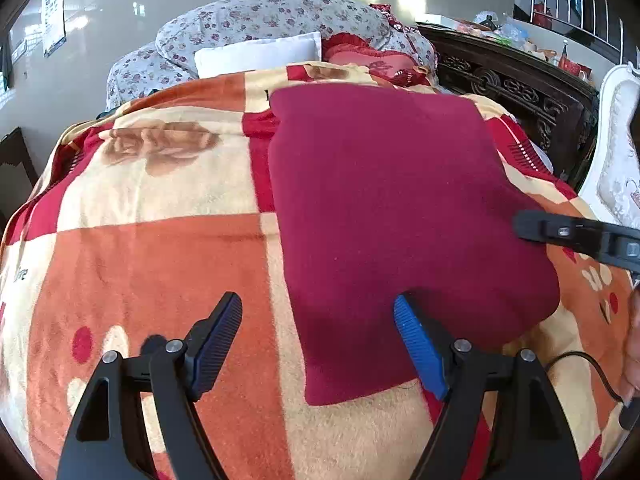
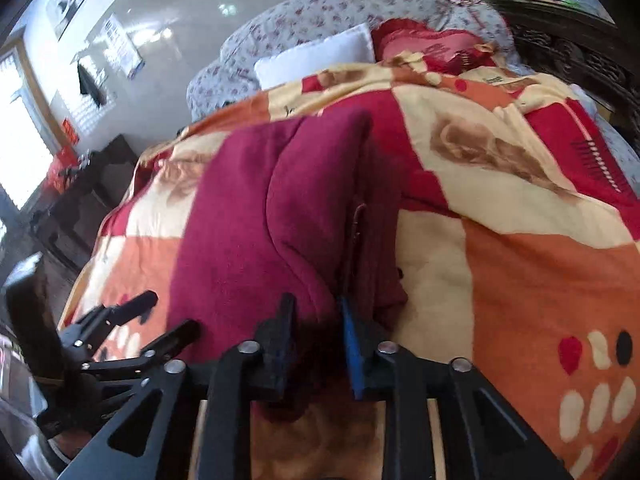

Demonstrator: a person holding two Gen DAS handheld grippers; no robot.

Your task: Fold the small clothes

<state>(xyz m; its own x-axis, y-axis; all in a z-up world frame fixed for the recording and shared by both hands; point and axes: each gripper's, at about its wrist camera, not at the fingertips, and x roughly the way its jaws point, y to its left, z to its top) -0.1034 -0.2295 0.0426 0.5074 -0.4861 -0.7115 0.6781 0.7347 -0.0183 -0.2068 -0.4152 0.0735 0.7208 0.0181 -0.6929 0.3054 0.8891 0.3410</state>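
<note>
A dark red garment lies folded flat on the patterned blanket. My left gripper is open just above the garment's near left edge, with its right finger over the cloth. The right gripper reaches in from the right edge of the left wrist view. In the right wrist view my right gripper is shut on a bunched edge of the garment, which is lifted into a fold. The left gripper shows at the lower left there.
A white pillow, a floral quilt and a red cushion lie at the head of the bed. A carved dark wooden cabinet stands at the right. A white chair is at the far right.
</note>
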